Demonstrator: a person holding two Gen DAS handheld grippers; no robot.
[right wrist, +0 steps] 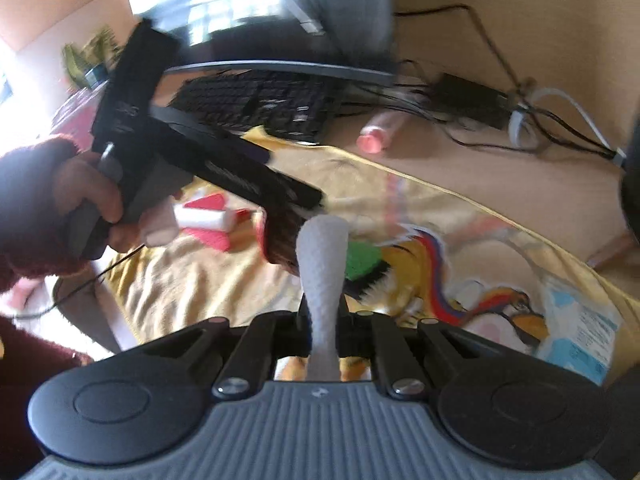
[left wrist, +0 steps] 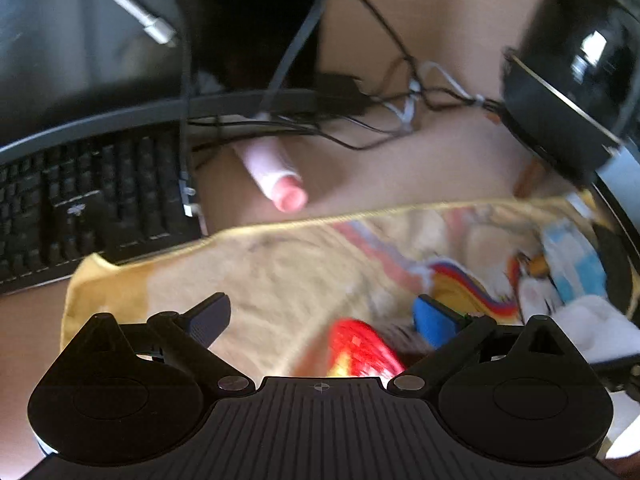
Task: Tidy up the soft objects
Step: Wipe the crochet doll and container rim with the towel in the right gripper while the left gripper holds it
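Right gripper [right wrist: 322, 320] clamps a white textured soft piece [right wrist: 322, 264]; left gripper [left wrist: 324, 312], fingers spread wide, hovers above a red plush [left wrist: 362, 348] on the yellow towel [left wrist: 260, 264].

The left gripper [left wrist: 322, 314] hangs with fingers [left wrist: 210, 314] spread wide over a yellow printed towel [left wrist: 280, 268] on the desk [left wrist: 400, 168]. A red-and-yellow object (blurred) [left wrist: 362, 350] lies between them. Beyond: a pink tube [left wrist: 276, 178] and a black keyboard [left wrist: 92, 200].

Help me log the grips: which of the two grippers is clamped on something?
The right gripper: its jaws pinch a thin white textured piece. The left gripper stands wide open over the yellow towel, holding nothing.
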